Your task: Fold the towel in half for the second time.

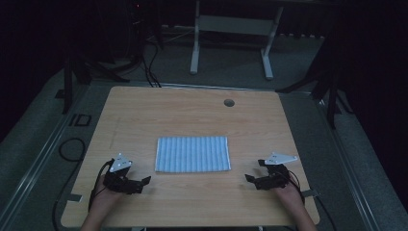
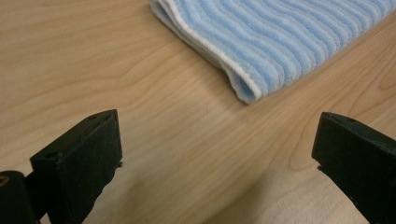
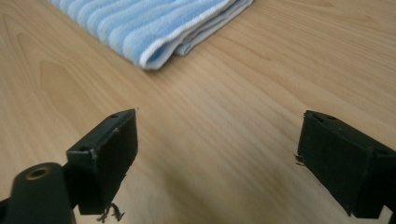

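High view — folded towel [image 1: 193, 154] between grippers

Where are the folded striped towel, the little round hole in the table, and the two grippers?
towel [image 1: 192, 154], high view, middle of its striped top
hole [image 1: 229, 102], high view, its centre
left gripper [image 1: 142, 183], high view, between its open tips
right gripper [image 1: 255, 172], high view, between its open tips

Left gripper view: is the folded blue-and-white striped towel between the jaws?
No, the folded blue-and-white striped towel lies beyond the left gripper, whose jaws stand open over bare wood.
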`<state>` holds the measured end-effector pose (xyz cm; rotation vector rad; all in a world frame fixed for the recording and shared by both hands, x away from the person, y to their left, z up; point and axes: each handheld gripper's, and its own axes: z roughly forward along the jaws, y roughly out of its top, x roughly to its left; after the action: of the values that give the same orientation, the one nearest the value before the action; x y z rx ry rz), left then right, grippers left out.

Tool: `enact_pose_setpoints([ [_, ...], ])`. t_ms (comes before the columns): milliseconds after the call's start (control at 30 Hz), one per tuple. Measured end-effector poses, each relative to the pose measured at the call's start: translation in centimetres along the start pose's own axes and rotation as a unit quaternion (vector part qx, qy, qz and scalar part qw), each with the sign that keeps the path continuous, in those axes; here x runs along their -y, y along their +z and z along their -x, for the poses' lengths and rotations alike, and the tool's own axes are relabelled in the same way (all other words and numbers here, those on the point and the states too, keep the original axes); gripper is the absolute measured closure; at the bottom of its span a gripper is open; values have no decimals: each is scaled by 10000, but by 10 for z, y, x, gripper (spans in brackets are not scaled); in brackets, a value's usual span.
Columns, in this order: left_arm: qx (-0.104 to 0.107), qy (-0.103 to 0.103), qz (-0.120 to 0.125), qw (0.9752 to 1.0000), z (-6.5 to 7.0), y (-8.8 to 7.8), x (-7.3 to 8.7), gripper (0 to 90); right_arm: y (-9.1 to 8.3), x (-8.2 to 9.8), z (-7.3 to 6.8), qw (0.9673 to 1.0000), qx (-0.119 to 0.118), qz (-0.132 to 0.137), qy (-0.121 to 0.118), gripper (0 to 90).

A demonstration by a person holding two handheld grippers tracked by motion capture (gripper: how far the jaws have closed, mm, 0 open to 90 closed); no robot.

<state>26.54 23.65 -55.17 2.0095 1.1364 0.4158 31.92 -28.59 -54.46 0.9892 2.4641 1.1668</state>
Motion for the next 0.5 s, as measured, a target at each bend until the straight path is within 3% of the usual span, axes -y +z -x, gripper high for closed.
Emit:
enact_pose_setpoints([
  [267, -160, -106, 51, 9998, -1, -9, 8, 16, -22, 15, 4, 9996, 119, 150, 227, 118],
  [500, -272, -288, 140, 9991, -7, -20, 19, 16, -42, 30, 13, 9976, 502, 162, 438, 118],
])
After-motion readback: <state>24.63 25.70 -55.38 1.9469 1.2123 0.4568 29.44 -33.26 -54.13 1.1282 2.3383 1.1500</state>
